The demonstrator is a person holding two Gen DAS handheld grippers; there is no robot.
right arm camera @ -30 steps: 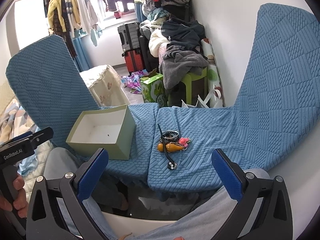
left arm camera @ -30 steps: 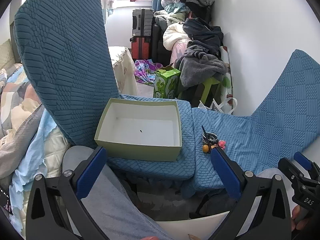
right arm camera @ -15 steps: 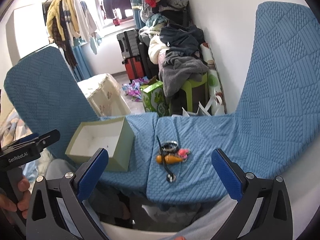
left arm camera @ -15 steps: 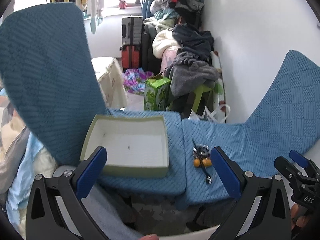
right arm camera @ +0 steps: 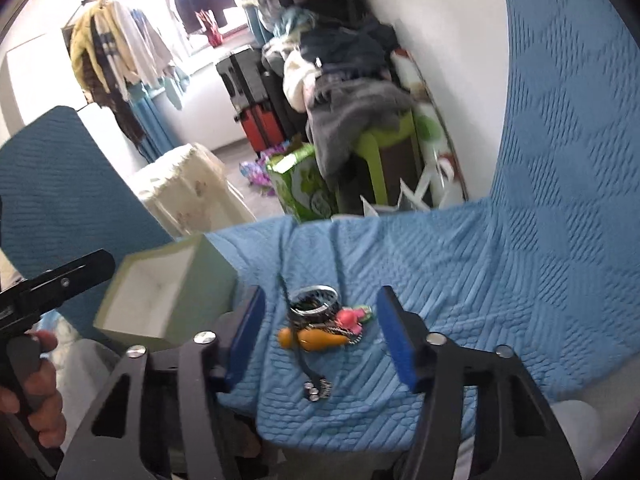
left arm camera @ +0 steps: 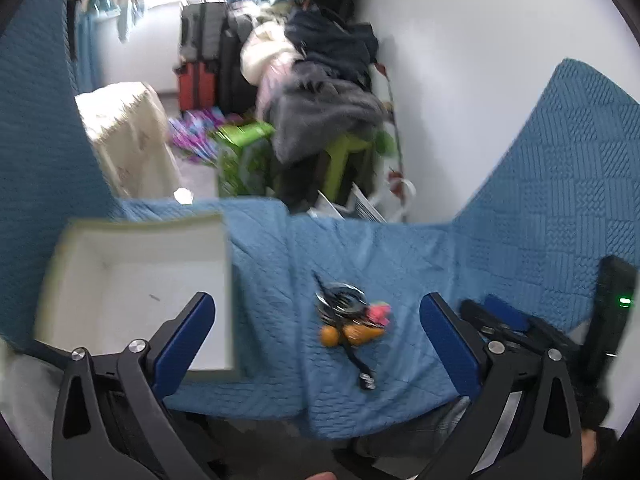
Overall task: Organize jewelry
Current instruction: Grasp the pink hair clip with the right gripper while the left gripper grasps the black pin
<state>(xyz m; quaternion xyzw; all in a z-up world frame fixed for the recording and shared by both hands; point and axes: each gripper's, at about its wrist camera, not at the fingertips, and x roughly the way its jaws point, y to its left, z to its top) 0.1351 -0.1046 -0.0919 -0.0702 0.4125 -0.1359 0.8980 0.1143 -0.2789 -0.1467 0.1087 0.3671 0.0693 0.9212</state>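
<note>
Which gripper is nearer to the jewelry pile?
Right. The right gripper frames the jewelry pile between open fingers; the left gripper is farther back, open too.

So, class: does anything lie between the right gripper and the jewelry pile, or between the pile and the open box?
Nothing visible: the right gripper, open, frames the jewelry pile; only bare blue cover separates it from the open box.

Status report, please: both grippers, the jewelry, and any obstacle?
Left gripper open, empty. Right gripper open, framing the jewelry, no contact. Jewelry heaped on blue cover, right of box. Path clear.
</note>
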